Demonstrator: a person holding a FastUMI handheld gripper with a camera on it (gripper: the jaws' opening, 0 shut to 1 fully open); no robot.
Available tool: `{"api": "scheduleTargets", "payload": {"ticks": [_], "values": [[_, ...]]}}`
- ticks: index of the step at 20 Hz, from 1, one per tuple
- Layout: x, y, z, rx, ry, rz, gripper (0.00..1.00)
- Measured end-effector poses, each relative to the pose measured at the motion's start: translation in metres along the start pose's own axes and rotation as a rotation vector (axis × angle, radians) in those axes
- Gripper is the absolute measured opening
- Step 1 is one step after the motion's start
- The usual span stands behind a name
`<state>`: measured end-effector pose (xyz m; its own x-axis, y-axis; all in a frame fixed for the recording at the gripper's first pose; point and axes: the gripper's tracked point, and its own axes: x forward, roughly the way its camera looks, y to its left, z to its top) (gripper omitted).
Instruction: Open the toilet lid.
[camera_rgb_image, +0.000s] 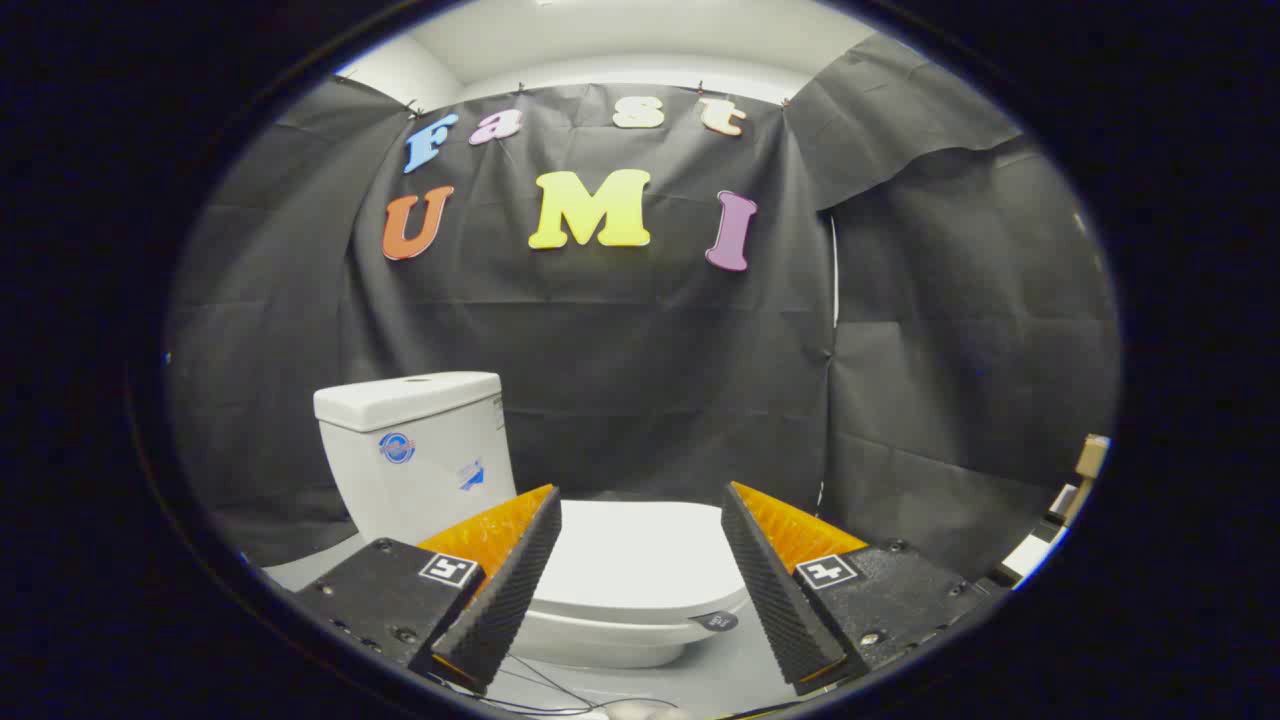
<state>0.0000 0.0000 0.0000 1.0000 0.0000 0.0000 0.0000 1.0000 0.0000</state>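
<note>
Gripper (640, 560) spread wide, holding nothing; toilet lid (640, 555) down, just ahead between the fingers, tank (415, 450) at ten o'clock; best to reach the front edge at four o'clock, hook under, lift slowly toward the tank.

Black cloth (640, 340) is hung as the booth's wall, creased and overlapped in panels, with a loose fold seen at the upper right. A white ceiling (640, 40) is seen above it. A grey floor (700, 680) is crossed by thin dark cables (540, 680).
</note>
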Motion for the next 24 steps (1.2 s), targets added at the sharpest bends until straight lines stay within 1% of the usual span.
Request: {"api": "scheduleTargets", "payload": {"ticks": [11,16,21,24], "values": [[-0.001,-0.002,0.007,0.019,-0.004,-0.003,1.00],[0.003,0.001,0.002,0.015,0.006,-0.003,1.00],[0.023,0.004,0.000,0.032,0.020,0.017,1.00],[0.046,-0.008,-0.007,0.043,0.046,0.014,1.00]]}}
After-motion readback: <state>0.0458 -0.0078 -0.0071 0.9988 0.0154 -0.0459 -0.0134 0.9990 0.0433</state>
